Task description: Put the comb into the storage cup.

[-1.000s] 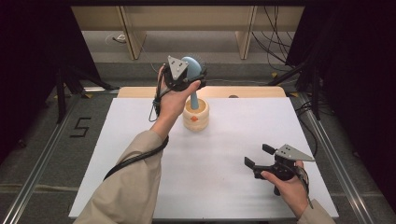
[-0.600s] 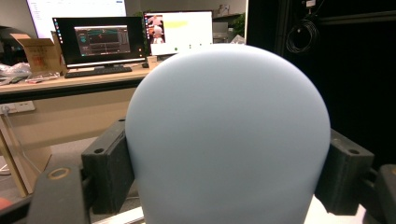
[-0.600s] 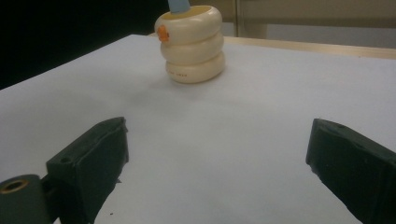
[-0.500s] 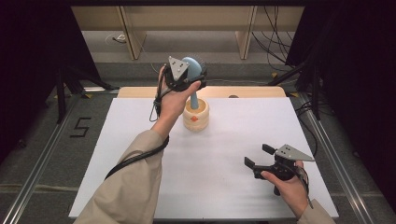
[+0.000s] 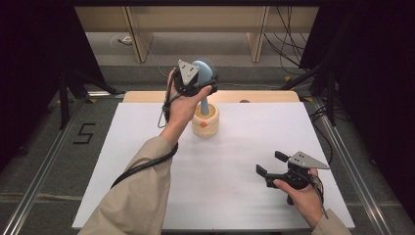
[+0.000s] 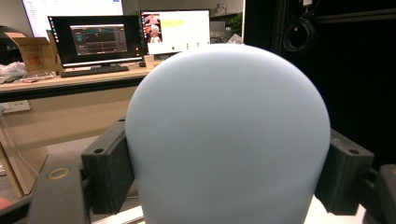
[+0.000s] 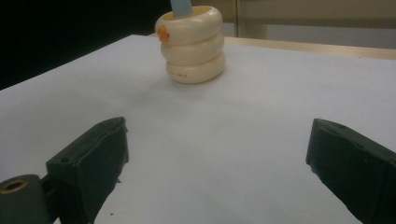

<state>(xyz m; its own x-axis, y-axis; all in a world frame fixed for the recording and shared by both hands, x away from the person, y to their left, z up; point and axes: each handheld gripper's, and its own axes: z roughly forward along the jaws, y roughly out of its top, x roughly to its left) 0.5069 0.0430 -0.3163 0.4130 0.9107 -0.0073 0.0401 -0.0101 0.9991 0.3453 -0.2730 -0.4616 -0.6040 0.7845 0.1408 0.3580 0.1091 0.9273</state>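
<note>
Left gripper [image 5: 204, 85]: we see it clamped on the round head of the pale blue brush [image 6: 226, 135].
Brush: its handle stands in the cream ringed holder [image 5: 205, 122] at the bench's [image 5: 274, 127] far middle.
Right gripper [image 5: 270, 164]: we find it spread wide, holding nothing, low over the near right.

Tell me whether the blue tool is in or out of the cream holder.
In: the blue tool has its stem inside the cream holder, its head clamped by the left gripper.
</note>
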